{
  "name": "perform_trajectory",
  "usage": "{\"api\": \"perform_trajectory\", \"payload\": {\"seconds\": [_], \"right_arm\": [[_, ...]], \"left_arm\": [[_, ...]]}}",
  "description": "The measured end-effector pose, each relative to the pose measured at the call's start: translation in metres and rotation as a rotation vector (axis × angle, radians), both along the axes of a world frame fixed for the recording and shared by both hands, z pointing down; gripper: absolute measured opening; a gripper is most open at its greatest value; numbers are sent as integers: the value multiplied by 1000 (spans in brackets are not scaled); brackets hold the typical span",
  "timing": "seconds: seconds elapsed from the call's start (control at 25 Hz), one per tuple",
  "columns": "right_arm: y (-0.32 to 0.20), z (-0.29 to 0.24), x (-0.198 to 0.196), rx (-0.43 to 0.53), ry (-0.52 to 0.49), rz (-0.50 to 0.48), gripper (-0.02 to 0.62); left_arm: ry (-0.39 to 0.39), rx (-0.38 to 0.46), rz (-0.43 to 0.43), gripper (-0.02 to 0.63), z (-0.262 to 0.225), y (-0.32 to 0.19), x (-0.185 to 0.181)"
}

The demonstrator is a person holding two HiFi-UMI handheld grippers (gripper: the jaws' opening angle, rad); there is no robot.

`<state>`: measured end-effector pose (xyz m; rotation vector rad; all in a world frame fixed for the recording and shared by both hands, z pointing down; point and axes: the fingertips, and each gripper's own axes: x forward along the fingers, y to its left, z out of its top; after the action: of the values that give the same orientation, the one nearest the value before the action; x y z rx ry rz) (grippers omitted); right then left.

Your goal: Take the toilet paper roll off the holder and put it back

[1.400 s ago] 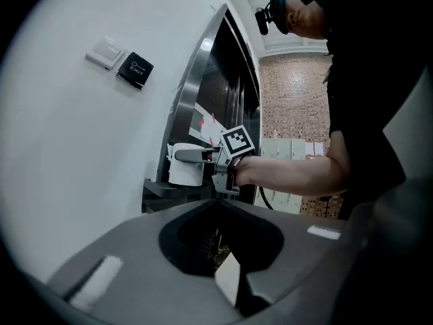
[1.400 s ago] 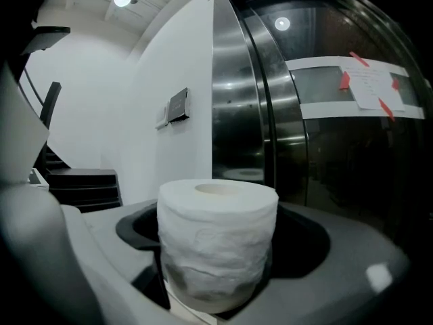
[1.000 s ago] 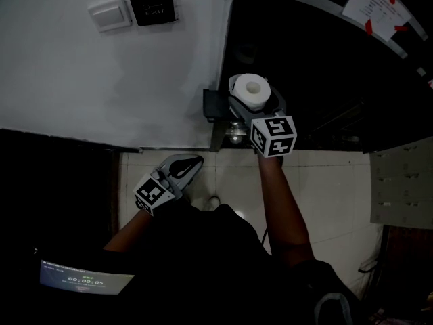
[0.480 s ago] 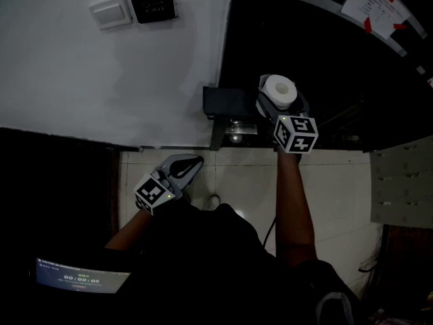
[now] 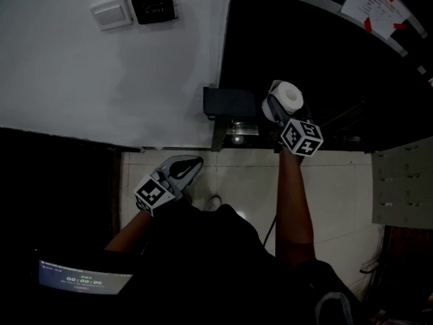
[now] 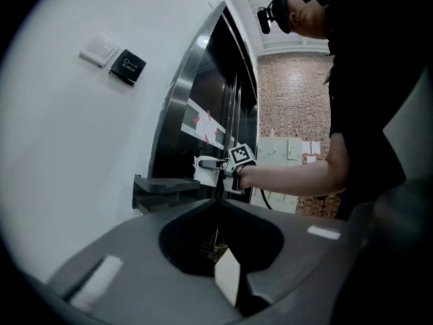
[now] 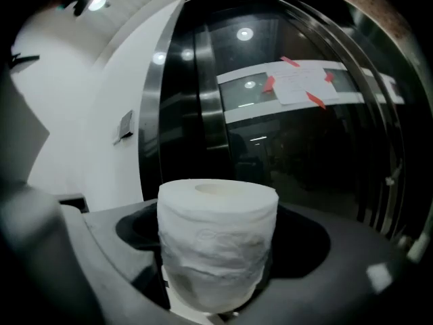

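Observation:
A white toilet paper roll (image 5: pixel 287 97) stands upright between the jaws of my right gripper (image 5: pixel 281 107), which is shut on it. It is held in the air just right of the black holder box (image 5: pixel 230 103) on the wall's edge, apart from it. The right gripper view shows the roll (image 7: pixel 216 239) filling the jaws, core hole on top. My left gripper (image 5: pixel 184 168) hangs low near the person's body, shut and empty. From the left gripper view the holder (image 6: pixel 166 185) juts out like a shelf, with the roll (image 6: pixel 204 170) beyond it.
A white wall (image 5: pixel 101 80) carries a light switch (image 5: pixel 110 13) and a black exit button (image 5: pixel 153 6). Right of it is a dark glass door (image 5: pixel 338 53) with a taped notice (image 5: pixel 375 5). Pale floor tiles (image 5: pixel 338 195) lie below, a grey cabinet (image 5: pixel 402 181) at right.
My right gripper has carried the roll to the right, off the holder and clear of it. The left gripper has stayed where it was.

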<state>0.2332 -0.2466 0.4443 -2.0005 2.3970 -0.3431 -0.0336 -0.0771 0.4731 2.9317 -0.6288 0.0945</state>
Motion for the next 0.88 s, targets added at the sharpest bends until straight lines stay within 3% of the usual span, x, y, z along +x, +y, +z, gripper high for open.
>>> {"api": "perform_trajectory", "payload": {"seconds": [0.12,0.32,0.52,0.64,0.88], "right_arm": [[0,23,20,-2,-231,62,459],[5,69,49,55,-874,185,459],[8,111,47,79,-1230,243,459],[9,131,39,65,-1342,253,459],[10,145,27,34,-1342,246,459]], "left_arm": [[1,11,0,5,2,-1,0],[-6,-1,0,5,2,0,0],[-12,-19,4,5,0,3,1],[-12,-14,7,5,1,3,1],[-7,0,0,5,5,1,-3]]}}
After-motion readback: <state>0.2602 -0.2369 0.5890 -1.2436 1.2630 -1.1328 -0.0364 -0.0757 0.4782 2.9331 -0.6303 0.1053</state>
